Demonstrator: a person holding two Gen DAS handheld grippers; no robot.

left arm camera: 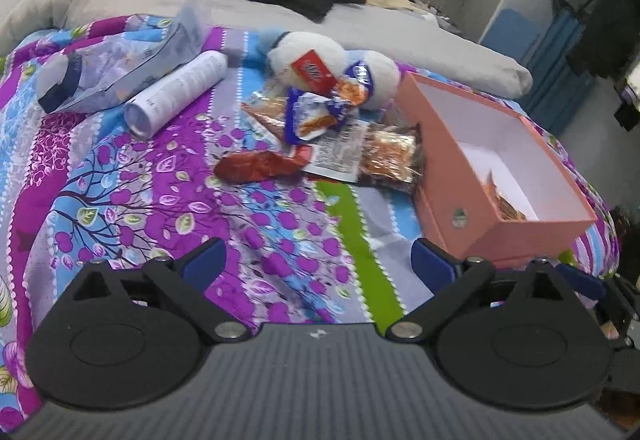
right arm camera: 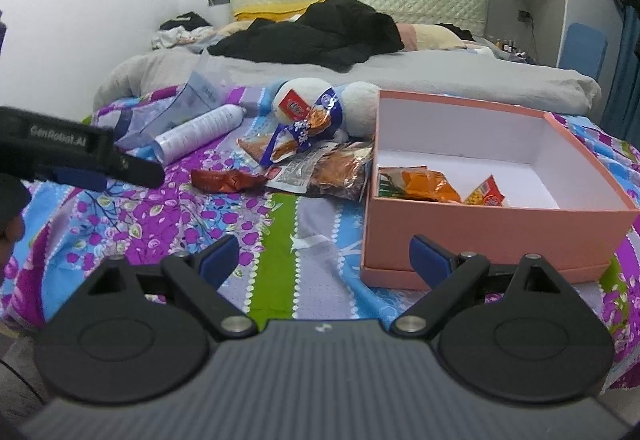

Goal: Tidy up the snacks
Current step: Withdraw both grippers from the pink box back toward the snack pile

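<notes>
Lying beyond both wide-spread jaws, snack packets (left arm camera: 320,128) adjoin pink box (right arm camera: 480,236).

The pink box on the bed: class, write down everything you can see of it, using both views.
The pink box is a rectangular, lidless container that looks like stiff card, salmon pink outside and plain white inside, with a slightly wider band around its base. It stands upright and open on the patterned bedspread, right of the loose snack pile. Inside, near its front wall, lie an orange snack packet and a small red and yellow packet. A small round sticker marks one outer wall. A clear-wrapped snack lies against its left side.
</notes>
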